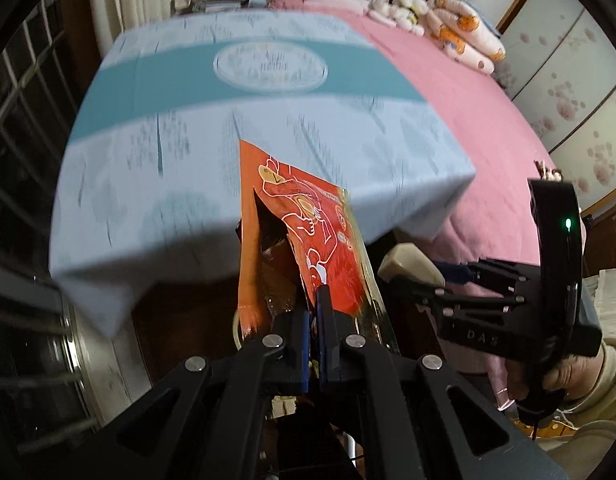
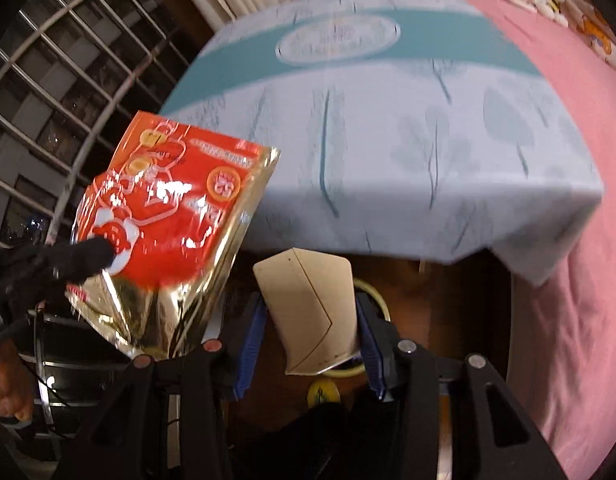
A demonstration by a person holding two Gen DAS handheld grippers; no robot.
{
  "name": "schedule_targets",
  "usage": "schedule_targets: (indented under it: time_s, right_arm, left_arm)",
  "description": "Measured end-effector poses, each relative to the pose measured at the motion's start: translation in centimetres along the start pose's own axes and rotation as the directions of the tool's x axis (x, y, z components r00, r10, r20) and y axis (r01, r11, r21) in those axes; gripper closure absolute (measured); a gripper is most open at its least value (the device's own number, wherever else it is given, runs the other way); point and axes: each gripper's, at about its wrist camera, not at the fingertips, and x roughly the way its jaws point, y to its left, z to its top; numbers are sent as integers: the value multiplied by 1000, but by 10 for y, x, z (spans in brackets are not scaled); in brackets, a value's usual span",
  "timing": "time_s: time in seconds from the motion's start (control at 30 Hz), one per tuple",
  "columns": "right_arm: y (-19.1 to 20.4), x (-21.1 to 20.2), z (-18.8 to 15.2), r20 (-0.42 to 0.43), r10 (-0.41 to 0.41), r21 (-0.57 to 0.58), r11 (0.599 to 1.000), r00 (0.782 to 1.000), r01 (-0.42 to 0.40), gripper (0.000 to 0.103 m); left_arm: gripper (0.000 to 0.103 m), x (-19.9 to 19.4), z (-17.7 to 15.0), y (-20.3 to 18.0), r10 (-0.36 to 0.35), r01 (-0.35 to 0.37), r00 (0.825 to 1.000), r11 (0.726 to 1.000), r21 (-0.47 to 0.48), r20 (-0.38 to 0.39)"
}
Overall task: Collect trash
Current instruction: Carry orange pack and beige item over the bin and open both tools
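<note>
Showing, at far left in the left wrist view, a dark barred window, blurred. Lying right of it, a pale blue cloth with 1 teal band and an oval emblem, spreading over the bed and drooping at its near corner. Pinching a torn red snack bag with the left hand-held gripper, jaws clenched flat on the bag's lower edge, the bag standing up in front of the cloth and clear of it, its gold lining showing in the right wrist view. Stretching right of the cloth, a pink bedspread, with a folded patterned quilt near the headboard. Grasping a small beige carton with the right hand-held gripper, its 2 blue pads pressing the carton's sides, partly apart, carton held above the dark floor just beside the bag. Gripping that tool's handle at far right, a hand in a cream sleeve.
</note>
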Motion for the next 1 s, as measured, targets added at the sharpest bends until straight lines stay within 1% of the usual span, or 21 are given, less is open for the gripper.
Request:
schedule_targets:
  time_s: [0.1, 0.23, 0.37, 0.53, 0.6, 0.73, 0.87, 0.9, 1.0]
  right_arm:
    - [-5, 20, -16, -38, -9, -10, 1000, 999, 9, 59]
    - [-24, 65, -34, -94, -5, -10, 1000, 996, 4, 59]
    - [-45, 115, -51, -139, -12, 5, 1000, 990, 12, 59]
    - [-72, 183, -62, -195, -20, 51, 998, 981, 31, 59]
    - [-77, 211, -64, -208, -32, 47, 998, 978, 42, 59]
    - [-84, 255, -64, -220, -50, 34, 998, 974, 59, 58]
    - [-92, 285, -69, -227, -35, 65, 997, 973, 51, 58]
    - [-93, 290, -71, -232, -30, 70, 996, 972, 47, 58]
    - [-94, 307, -74, -242, -20, 85, 995, 970, 41, 57]
  left_arm:
    - [102, 23, -24, -4, 5, -6, 999, 1000, -27, -44]
    - [102, 65, -47, -7, 33, -37, 996, 998, -41, -82]
    - [102, 121, -68, -6, 75, -81, 990, 995, -52, -117]
    - [102, 197, -86, 10, 119, -133, 981, 988, -83, -154]
    - [102, 227, -91, 17, 134, -149, 977, 986, -77, -169]
    - [102, 278, -106, 27, 152, -166, 965, 985, -51, -213]
    - [101, 312, -118, 31, 153, -163, 963, 986, -29, -223]
    - [101, 319, -117, 32, 152, -161, 963, 987, -24, -223]
    - [92, 332, -118, 38, 160, -167, 963, 986, -15, -219]
